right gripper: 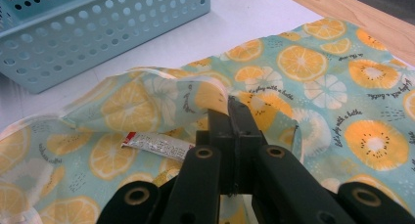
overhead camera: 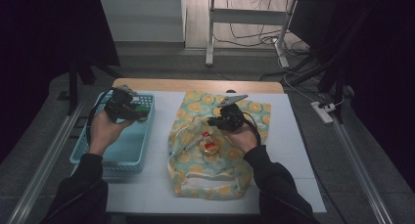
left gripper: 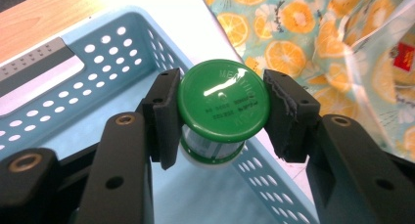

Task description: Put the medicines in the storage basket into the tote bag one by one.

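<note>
A white table [overhead camera: 161, 185] is carrying the work. Nearest, the right gripper [right gripper: 230, 106] is pinching the fruit-print bag [overhead camera: 195, 177] open, a packet [right gripper: 159, 145] remaining inside. Farther, the left gripper [left gripper: 222, 111] is clamping a green-capped jar [left gripper: 223, 105] over the blue basket [left gripper: 58, 94]; unloading appears partly done.

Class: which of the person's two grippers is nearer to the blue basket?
Left. The left gripper hangs over the blue basket, gripping a green-capped bottle; the right gripper pinches the orange-print bag, apart from it.
</note>
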Motion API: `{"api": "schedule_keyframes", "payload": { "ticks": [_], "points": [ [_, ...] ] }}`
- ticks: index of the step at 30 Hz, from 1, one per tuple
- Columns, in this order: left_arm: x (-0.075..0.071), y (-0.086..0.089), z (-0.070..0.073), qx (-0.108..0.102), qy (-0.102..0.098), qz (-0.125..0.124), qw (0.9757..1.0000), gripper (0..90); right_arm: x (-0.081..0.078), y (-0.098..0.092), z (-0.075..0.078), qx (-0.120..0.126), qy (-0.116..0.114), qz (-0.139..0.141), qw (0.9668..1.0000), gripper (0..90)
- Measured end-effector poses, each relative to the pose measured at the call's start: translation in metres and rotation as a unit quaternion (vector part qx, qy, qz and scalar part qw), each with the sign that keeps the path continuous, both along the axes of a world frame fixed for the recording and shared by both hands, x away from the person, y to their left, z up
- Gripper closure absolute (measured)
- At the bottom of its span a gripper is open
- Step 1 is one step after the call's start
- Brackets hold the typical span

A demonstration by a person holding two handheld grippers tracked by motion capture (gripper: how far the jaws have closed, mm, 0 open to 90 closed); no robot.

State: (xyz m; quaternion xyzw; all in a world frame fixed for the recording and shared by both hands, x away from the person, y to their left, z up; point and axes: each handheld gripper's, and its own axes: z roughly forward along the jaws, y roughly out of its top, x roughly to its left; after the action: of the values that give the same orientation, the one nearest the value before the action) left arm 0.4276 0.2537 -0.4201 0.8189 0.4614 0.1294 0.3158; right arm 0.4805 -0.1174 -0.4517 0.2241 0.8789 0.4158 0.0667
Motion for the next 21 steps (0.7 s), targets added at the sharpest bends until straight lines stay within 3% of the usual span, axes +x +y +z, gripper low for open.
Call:
{"api": "schedule_keyframes", "payload": {
  "ticks": [5,10,14,21],
  "points": [
    [-0.004,0.0,0.009,-0.022,-0.004,-0.009,0.9997,51.9,0.0,0.001,0.0,-0.001,-0.001,0.001,1.0,90.0],
    [-0.011,-0.01,0.016,-0.029,-0.011,-0.028,0.9991,51.9,0.001,0.0,0.001,-0.002,-0.001,0.0,1.0,90.0],
    [-0.014,-0.023,0.018,-0.033,-0.013,-0.048,0.9982,51.9,0.001,0.001,0.002,-0.002,-0.002,0.0,1.0,90.0],
    [-0.022,-0.053,0.016,-0.047,-0.012,-0.094,0.9944,51.9,0.002,0.0,0.003,-0.002,-0.003,-0.001,1.0,90.0]
  ]
}}
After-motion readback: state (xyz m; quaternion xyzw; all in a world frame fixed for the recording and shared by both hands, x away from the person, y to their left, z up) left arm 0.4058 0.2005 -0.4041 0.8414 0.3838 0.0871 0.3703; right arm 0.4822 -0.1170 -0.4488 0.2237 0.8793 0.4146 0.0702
